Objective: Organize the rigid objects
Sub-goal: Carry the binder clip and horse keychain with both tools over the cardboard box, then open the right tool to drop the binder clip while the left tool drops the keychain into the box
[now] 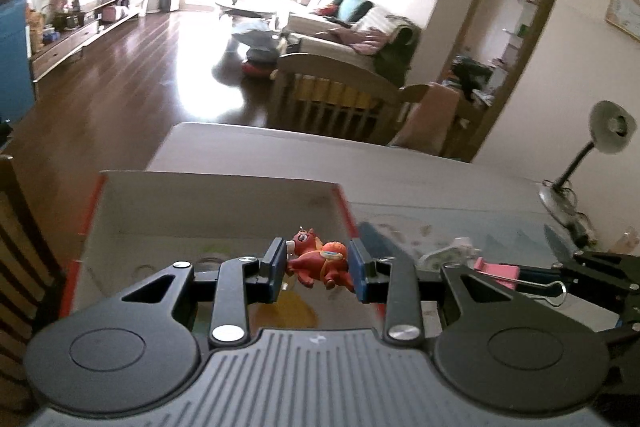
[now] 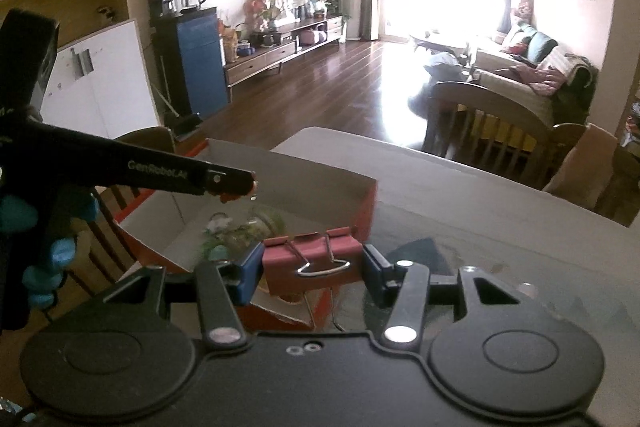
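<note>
My left gripper (image 1: pixel 318 269) is shut on a small red animal figurine (image 1: pixel 318 261) and holds it over the open cardboard box (image 1: pixel 216 207) with red outer walls. My right gripper (image 2: pixel 312 267) is shut on a pink binder clip (image 2: pixel 310 265) with wire handles, held at the box's near right corner. The clip also shows in the left wrist view (image 1: pixel 498 273) at the right. In the right wrist view the left gripper (image 2: pixel 236 185) reaches over the box (image 2: pixel 320 175) from the left. Some glassy and green items (image 2: pixel 244 227) lie inside the box.
The box sits on a grey table (image 1: pixel 440 183). A desk lamp (image 1: pixel 600 143) stands at the table's right edge with cables near it. A white object (image 1: pixel 448 251) lies on the table right of the box. Wooden chairs (image 2: pixel 500 123) stand beyond the far edge.
</note>
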The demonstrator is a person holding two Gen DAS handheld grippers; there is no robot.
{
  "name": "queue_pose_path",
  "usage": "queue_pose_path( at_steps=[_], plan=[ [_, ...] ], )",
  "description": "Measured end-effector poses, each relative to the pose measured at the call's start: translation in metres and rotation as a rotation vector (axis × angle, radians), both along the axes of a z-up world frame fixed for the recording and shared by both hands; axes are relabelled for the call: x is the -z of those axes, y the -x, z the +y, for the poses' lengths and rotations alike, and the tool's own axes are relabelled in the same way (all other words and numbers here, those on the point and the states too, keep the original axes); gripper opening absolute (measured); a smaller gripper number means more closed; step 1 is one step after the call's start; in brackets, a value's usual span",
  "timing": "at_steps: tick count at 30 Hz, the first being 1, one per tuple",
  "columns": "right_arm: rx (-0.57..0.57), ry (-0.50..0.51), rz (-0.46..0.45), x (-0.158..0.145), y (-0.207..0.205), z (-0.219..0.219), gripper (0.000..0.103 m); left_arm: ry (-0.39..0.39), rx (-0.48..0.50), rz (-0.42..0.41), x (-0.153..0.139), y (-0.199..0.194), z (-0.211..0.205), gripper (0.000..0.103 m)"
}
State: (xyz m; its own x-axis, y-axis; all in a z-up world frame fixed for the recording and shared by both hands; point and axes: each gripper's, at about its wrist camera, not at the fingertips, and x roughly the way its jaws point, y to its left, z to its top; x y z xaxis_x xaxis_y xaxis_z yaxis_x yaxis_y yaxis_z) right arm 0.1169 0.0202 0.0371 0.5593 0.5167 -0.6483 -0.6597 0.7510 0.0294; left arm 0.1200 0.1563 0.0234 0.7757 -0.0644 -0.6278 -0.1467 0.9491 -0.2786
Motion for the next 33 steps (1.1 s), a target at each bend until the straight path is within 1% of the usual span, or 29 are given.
queue_pose_path(
  at_steps=[8, 13, 17, 21, 26, 33],
  plan=[
    [-0.036, 0.039, 0.044, 0.019, -0.013, 0.047, 0.052, -0.008, -0.068, 0.064, 0.022, 0.000, 0.049, 0.033],
    [-0.030, 0.093, 0.065, 0.037, -0.026, 0.072, 0.052, -0.024, -0.079, 0.107, 0.041, -0.004, 0.069, 0.033],
    [-0.024, 0.131, 0.086, 0.055, -0.038, 0.085, 0.052, -0.050, -0.081, 0.151, 0.059, -0.011, 0.078, 0.033],
    [-0.010, 0.167, 0.112, 0.073, -0.046, 0.094, 0.052, -0.057, -0.078, 0.179, 0.071, -0.014, 0.085, 0.033],
    [-0.008, 0.198, 0.131, 0.089, -0.054, 0.103, 0.052, -0.072, -0.052, 0.211, 0.087, -0.019, 0.082, 0.033],
    [-0.015, 0.230, 0.165, 0.104, -0.057, 0.110, 0.052, -0.053, -0.037, 0.274, 0.109, -0.018, 0.084, 0.033]
  ],
)
